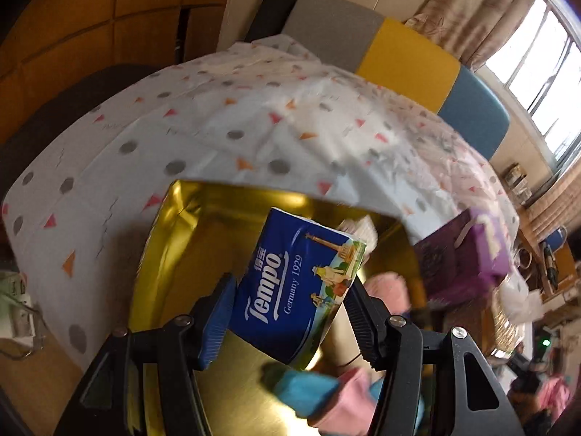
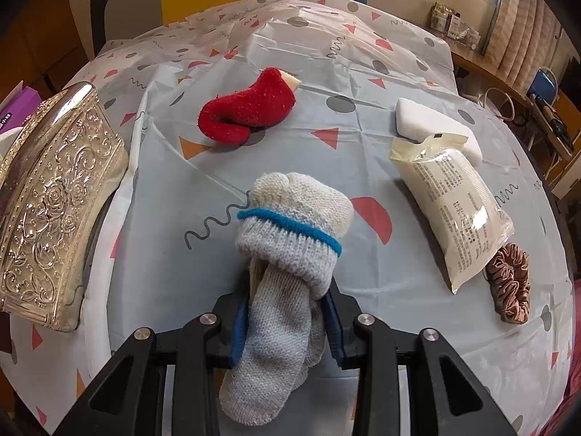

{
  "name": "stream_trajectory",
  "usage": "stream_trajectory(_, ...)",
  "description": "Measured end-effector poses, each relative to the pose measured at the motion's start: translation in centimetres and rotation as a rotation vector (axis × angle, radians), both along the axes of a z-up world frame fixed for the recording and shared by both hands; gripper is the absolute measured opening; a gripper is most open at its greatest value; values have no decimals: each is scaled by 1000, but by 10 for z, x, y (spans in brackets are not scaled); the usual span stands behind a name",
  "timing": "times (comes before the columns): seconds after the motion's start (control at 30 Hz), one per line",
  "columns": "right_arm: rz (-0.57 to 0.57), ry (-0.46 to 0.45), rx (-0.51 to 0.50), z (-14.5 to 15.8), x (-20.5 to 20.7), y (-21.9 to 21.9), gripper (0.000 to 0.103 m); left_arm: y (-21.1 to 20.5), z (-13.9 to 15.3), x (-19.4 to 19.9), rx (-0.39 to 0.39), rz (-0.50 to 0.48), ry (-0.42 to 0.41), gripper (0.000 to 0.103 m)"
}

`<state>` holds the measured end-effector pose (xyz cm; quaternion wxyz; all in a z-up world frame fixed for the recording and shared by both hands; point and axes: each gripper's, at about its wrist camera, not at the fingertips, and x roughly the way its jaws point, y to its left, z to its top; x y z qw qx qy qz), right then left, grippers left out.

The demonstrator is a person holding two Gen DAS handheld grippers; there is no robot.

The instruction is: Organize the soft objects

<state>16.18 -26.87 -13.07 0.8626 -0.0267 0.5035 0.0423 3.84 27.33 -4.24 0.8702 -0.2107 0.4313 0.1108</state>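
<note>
Gripping a glossy blue Tempo tissue pack [image 1: 297, 287], printed "Germany 1929", the left gripper [image 1: 290, 309] holds it over a shiny gold tin [image 1: 170, 239]. The right gripper [image 2: 287, 323], jaws narrow, pinches rolled grey knit socks [image 2: 287, 239] above the patterned plastic tablecloth [image 2: 363, 272].

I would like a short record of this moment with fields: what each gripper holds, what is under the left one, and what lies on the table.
left gripper: shut on blue Tempo tissue pack
below left gripper: open gold metal tin, with pink and blue soft items inside
right gripper: shut on rolled pale grey knitted sock with blue band
on patterned tablecloth: red fuzzy sock, white sponge block, cream plastic pouch, brown satin scrunchie
at left edge: embossed silver tin lid
</note>
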Motion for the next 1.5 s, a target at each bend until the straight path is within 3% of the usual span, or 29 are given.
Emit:
stream_trajectory(0.23,-20,-43,-19,-1,-5,5,36,1,-42,-1,-17,7,76,61)
stream_trajectory(0.47,-49,-60,-38,-1,-12,10,36,-20,-59,15,-14,-20,104,69)
stream_trajectory(0.63,-52,-64,-43,-1,-11,10,36,-31,-52,6,71,-3,73,83)
stream_trajectory(0.8,-51,-61,-44,-1,-11,11,36,-39,-34,-9,169,22,27,84)
stream_trajectory(0.87,-49,-60,-49,-1,-11,11,36,-44,-24,-16,218,35,1,92)
stream_trajectory(1.07,-51,-56,-57,-1,-9,13,36,-58,2,-36,341,36,-62,95)
stream_trajectory(1.27,-53,-56,-57,-1,-9,13,36,-74,17,-51,393,39,-135,103)
stream_trajectory(1.5,-55,-56,-67,-2,-8,14,36,-86,19,-55,425,29,-130,103)
